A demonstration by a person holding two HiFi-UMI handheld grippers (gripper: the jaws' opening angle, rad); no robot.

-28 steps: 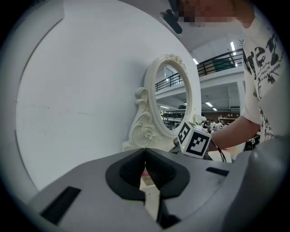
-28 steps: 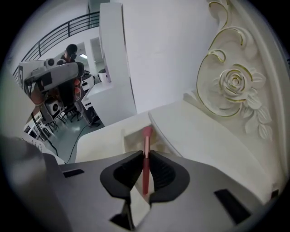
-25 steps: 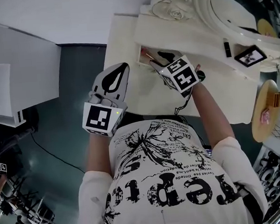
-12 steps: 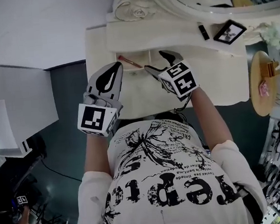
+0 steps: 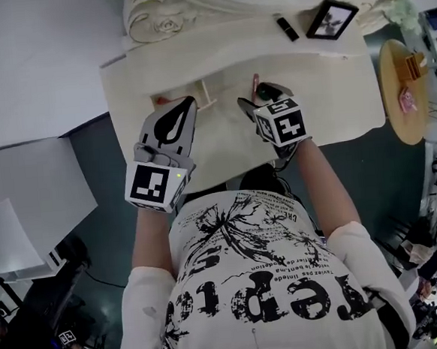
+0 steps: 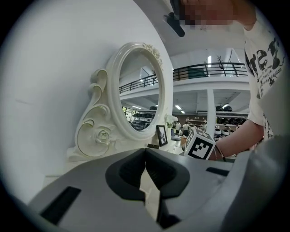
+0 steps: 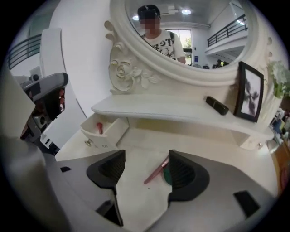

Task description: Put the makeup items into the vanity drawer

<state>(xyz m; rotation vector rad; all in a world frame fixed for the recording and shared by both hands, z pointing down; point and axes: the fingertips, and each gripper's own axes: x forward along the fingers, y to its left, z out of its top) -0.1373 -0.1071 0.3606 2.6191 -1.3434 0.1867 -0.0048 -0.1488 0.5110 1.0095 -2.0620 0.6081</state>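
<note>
White vanity table under you: your right gripper hangs over the pink liner pencil (I think), jaws wide but closing around it, presumably to carry it to the open drawer. Left gripper jaws are pinched together, empty.

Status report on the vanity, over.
Left hand-held gripper shut, empty. Right hand-held gripper jaws closing, empty; pink makeup stick on tabletop just ahead. Drawer open, nothing blocking.
</note>
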